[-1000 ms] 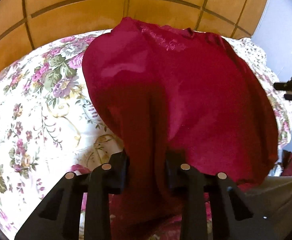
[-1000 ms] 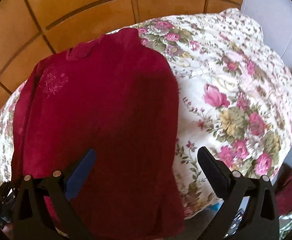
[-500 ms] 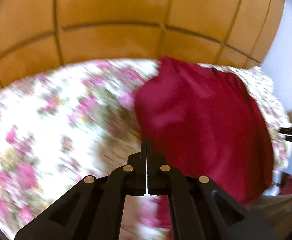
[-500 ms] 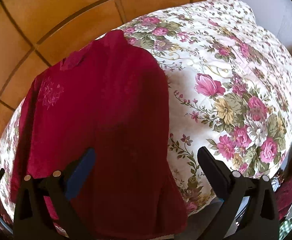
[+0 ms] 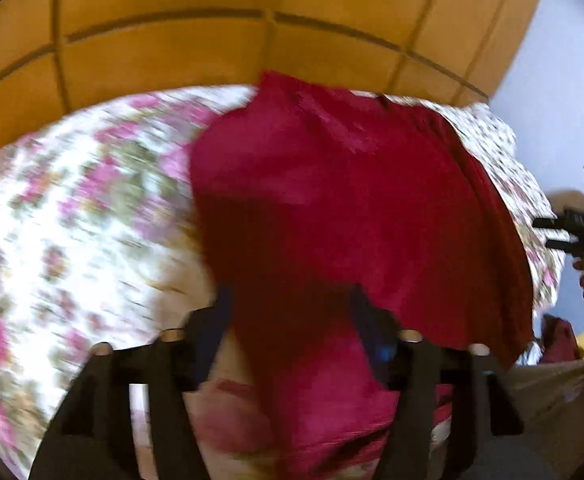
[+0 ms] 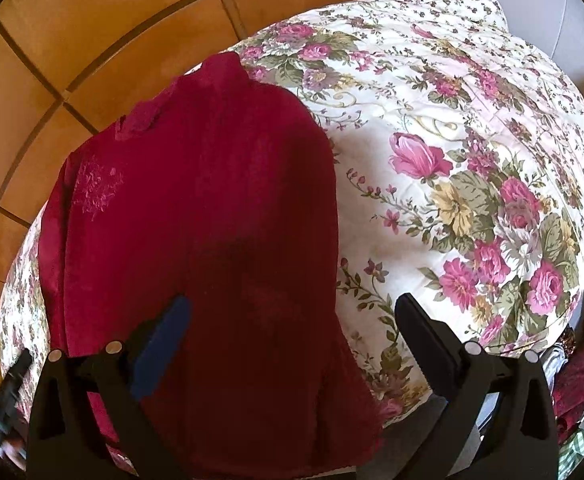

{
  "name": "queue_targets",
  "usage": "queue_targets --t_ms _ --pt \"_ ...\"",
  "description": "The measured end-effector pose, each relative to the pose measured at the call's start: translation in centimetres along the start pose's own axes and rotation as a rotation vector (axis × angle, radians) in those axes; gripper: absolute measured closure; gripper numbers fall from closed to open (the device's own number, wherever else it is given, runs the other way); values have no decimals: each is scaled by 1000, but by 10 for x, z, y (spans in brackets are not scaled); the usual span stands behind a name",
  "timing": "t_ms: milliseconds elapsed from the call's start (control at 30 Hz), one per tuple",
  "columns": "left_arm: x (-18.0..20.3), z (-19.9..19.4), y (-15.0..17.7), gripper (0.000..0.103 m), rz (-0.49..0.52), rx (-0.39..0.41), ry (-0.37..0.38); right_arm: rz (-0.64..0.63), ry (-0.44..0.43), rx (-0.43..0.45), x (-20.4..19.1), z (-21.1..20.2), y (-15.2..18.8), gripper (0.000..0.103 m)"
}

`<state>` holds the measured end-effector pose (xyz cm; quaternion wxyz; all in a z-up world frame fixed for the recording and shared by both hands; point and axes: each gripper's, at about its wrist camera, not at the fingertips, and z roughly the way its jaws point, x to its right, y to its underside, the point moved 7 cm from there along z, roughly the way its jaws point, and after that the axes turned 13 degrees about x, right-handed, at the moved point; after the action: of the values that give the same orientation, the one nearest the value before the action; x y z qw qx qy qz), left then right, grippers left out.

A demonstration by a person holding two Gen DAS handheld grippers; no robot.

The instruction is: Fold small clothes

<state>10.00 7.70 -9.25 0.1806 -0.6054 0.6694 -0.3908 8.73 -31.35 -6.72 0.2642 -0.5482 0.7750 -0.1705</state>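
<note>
A dark red garment [image 6: 196, 240] is spread on a flowered quilt [image 6: 472, 160], which lies over a floor of orange tiles [image 6: 92, 32]; its collar points away from both cameras. The left gripper [image 5: 288, 300] is seen with its jaws parting, the near edge of the cloth between them but not pressed; the view is blurred. The right gripper [image 6: 292, 312] is held wide apart above the garment's lower part, nothing being clamped.

1 red garment [image 6: 212, 220], 1 floral quilt [image 6: 472, 140], 2 claws [image 5: 290, 300] [image 6: 292, 312].
</note>
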Motion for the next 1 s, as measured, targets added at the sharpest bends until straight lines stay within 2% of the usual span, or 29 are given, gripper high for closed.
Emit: queue_targets --t_ms 100,133,167,200,233,267,300,333,433,567,700,800,1000 --pt "26 17 21 35 61 -55 12 18 -10 -8 1 0 2 2" --pt "33 25 30 31 123 -75 -25 21 -12 -10 1 0 2 2" --pt "38 29 37 32 180 -91 -55 24 -12 -11 1 1 2 2" --pt "42 34 46 37 247 -101 -82 26 -12 -12 2 1 2 2" --pt "46 34 48 62 275 -87 -88 27 -13 -12 2 0 2 2" --pt "46 32 47 82 286 -76 -84 27 -16 -11 1 0 1 2" --pt "46 28 44 87 274 -74 -68 26 -16 -9 1 -1 1 2" --pt "41 23 36 97 231 -74 -43 26 -14 -7 2 -1 1 2" --pt "16 7 6 98 94 -63 -3 34 -13 -12 3 -1 1 2" --pt "-44 -18 -38 98 -11 19 -77 58 -25 -21 4 0 3 2" --pt "-131 -38 -81 98 -146 107 -236 64 -23 -25 4 1 3 2" --pt "-191 -45 -101 98 -240 155 -352 74 -19 -27 7 2 3 2" --pt "-288 -49 -126 99 -265 209 -591 73 -9 -21 11 6 1 2"
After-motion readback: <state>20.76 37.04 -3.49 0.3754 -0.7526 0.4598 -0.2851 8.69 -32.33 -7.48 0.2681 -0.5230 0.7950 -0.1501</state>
